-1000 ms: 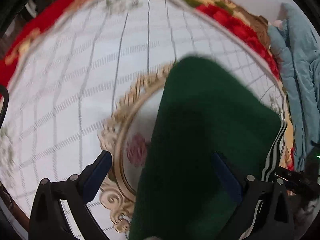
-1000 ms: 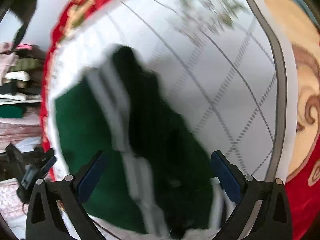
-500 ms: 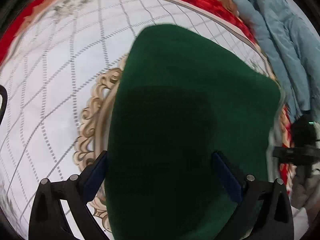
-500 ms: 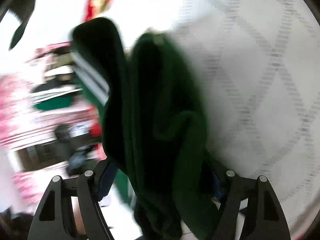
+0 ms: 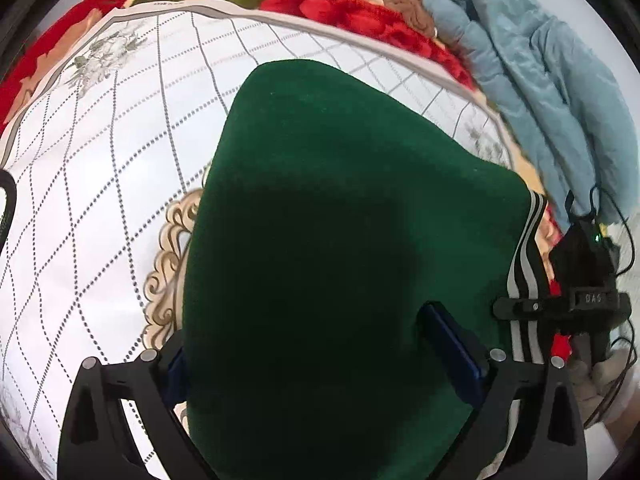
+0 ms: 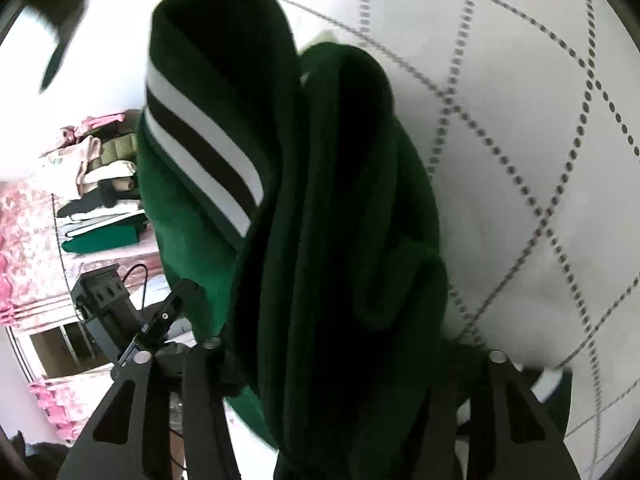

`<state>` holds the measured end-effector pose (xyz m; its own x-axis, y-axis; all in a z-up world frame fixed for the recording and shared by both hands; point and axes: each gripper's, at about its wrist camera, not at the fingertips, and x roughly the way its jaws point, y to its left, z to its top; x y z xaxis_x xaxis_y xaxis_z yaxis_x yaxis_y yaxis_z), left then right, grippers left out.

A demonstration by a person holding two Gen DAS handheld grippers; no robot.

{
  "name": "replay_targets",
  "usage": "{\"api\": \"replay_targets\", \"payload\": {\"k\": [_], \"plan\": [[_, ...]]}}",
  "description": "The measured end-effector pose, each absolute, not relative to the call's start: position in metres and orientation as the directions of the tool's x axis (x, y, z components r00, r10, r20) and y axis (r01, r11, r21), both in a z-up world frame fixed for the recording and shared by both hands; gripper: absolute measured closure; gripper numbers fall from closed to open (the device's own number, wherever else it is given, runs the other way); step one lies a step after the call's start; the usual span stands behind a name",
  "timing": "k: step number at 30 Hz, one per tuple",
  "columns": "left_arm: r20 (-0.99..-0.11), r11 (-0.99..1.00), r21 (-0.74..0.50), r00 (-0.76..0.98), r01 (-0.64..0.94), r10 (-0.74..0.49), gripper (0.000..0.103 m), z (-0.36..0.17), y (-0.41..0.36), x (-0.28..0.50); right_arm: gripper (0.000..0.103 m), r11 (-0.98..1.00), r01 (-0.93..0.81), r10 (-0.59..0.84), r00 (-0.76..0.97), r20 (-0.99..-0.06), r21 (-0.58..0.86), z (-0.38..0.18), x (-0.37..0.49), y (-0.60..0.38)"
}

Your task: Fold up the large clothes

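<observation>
To my left the white quilt (image 5: 100,184) lies bare, open for passing. The green garment (image 5: 340,240) fills the space ahead of my left hand-held gripper (image 5: 324,354). A blue coat (image 5: 540,80) blocks the far right, just beside the quilt's edge.

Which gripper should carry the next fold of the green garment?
Probably right. The right gripper has bunched green garment between its jaws, lifted. The left gripper's jaws stand open over flat cloth.

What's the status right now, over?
Right gripper shut on the dark green fleece garment. Left gripper open over it. Pale blue quilted jacket lies aside, nothing blocking.
</observation>
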<state>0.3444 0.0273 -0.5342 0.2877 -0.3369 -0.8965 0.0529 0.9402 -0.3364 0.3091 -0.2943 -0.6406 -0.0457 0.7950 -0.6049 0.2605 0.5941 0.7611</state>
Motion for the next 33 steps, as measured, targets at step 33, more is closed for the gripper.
{"api": "replay_targets", "payload": {"k": [33], "plan": [[-0.891, 0.957, -0.29, 0.359, 0.018, -0.277, 0.006, -0.543, 0.06, 0.701, 0.054, 0.654, 0.245, 0.739, -0.002, -0.674, 0.716, -0.616, 0.76, -0.258]]}}
